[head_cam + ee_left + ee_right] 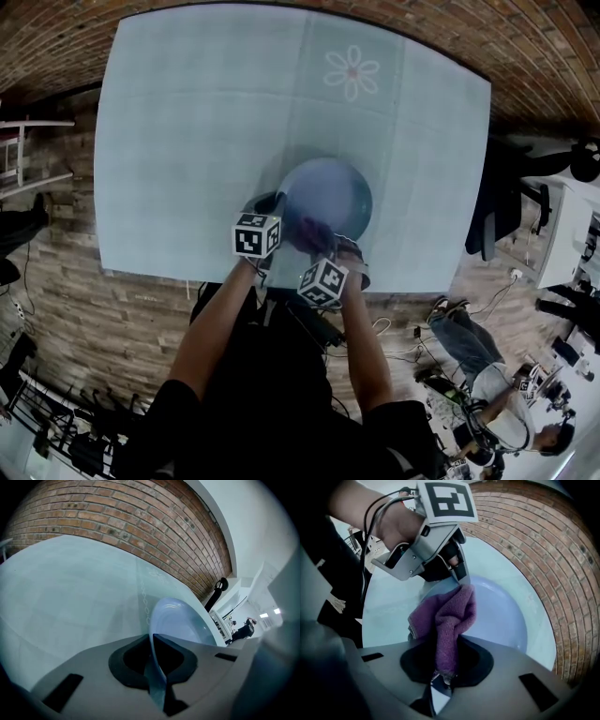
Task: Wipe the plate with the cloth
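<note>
Pinching the plate [180, 620] by its rim, the left gripper [157, 667] has its jaws nearly together with the thin blue edge clamped between them, and that's the anchor for this job. The plate sits on the pale table [187, 141], toward the near edge, right in front of the person. Whether it lies flat or is tipped up off the surface, I can't call from these angles.

Over to the right gripper [443, 667]: jaws closed on the purple cloth [447, 616], which runs as a bunched fold straight out from the pads and down onto the plate's well. Wiping looks to be under way, I'd say.

Now the relation that matters: the cloth rests on the near-left part of the well, its far end just beside the left gripper's fingertips at the rim. The wide bare stretch of plate lies to the right and far side of the cloth. So the next stroke, in my judgement, wants to run away from the holding claw, rightward and outward, with the right hand the only one free to do it. Sweep left instead and the cloth fouls the clamp.
</note>
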`<state>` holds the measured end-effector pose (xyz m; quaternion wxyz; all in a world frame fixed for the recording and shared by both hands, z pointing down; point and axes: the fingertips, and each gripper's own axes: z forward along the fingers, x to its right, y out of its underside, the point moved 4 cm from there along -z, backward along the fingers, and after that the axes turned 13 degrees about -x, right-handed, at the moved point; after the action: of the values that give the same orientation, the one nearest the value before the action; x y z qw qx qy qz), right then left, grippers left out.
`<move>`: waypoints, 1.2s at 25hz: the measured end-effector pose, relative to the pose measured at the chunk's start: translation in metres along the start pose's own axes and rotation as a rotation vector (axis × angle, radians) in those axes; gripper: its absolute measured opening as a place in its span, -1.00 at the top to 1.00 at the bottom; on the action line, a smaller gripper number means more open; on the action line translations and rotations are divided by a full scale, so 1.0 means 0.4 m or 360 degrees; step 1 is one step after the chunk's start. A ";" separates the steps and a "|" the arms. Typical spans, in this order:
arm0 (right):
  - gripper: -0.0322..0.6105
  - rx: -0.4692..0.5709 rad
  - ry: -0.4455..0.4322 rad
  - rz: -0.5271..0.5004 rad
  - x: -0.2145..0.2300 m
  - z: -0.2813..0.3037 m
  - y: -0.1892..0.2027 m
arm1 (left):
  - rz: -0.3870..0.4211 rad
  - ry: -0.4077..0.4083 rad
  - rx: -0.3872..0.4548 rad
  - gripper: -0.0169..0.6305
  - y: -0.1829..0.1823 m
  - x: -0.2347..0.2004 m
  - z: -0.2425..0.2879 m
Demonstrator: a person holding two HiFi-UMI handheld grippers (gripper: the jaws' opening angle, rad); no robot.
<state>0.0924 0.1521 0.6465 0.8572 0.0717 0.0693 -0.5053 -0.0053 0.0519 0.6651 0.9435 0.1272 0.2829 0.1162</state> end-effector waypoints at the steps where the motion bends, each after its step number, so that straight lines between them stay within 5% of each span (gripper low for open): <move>1: 0.69 -0.0012 0.0017 -0.0006 -0.001 -0.006 0.008 | 0.0001 0.0000 -0.0001 0.80 0.000 0.001 0.000; 7: 0.69 -0.0097 0.0091 0.0006 -0.004 0.001 0.041 | 0.0007 -0.0012 0.0002 0.80 0.001 -0.005 0.000; 18: 0.69 0.0014 0.0196 0.0135 0.033 0.016 0.039 | 0.0033 -0.0016 -0.0010 0.80 -0.002 -0.002 0.000; 30: 0.69 0.0045 0.0227 0.0060 0.166 0.047 -0.018 | 0.0039 -0.0006 -0.0010 0.80 -0.003 0.002 0.002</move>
<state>0.1190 0.0882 0.6517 0.8583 0.1210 0.1219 -0.4835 -0.0038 0.0507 0.6649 0.9430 0.1280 0.2792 0.1283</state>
